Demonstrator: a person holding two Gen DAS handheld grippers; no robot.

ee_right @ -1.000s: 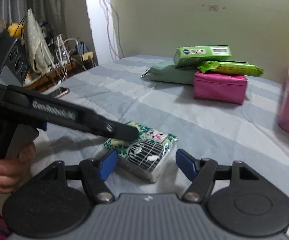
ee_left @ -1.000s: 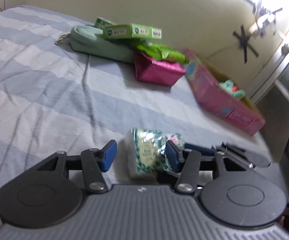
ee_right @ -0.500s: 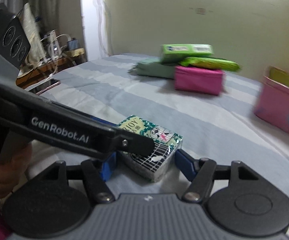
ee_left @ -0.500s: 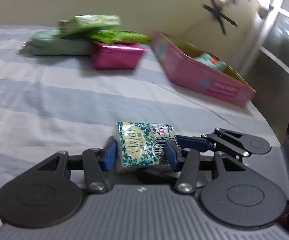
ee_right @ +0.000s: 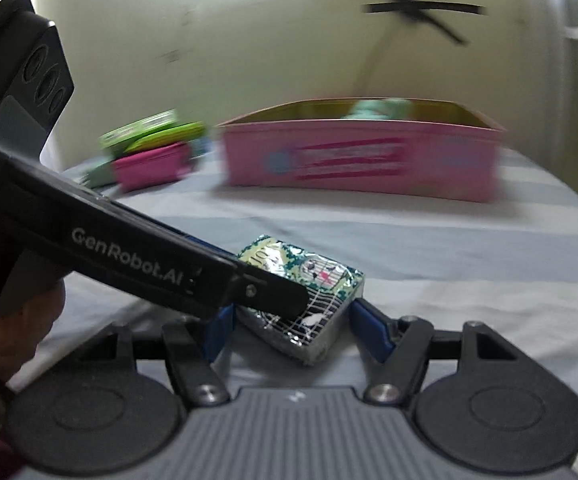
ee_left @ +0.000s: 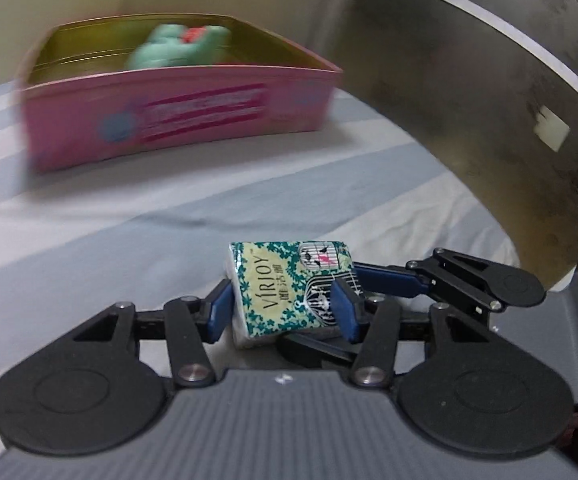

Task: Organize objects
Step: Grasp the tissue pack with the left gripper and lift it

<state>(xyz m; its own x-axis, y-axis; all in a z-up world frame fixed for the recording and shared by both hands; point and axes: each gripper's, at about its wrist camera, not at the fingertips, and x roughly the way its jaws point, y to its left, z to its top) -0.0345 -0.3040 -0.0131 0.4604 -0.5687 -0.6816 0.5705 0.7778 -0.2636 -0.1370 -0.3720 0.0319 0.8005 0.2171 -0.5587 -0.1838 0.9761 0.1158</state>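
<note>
On the striped bed, one pink box sits far, holding one teal toy. My left gripper clenches the one tissue pack; my right gripper brackets it too, but I cannot tell whether it grips.

Green floral tissue pack, pink box, blue-striped sheet.

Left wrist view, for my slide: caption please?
Left gripper clamps a tissue pack above the striped bed, facing the pink box.

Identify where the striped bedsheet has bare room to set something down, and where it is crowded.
Bare: the blue-and-white striped bedsheet between the patterned tissue pack and the open pink rectangular box. Crowded: the far-left pile, a magenta pouch under green packets, and around both grippers.
</note>
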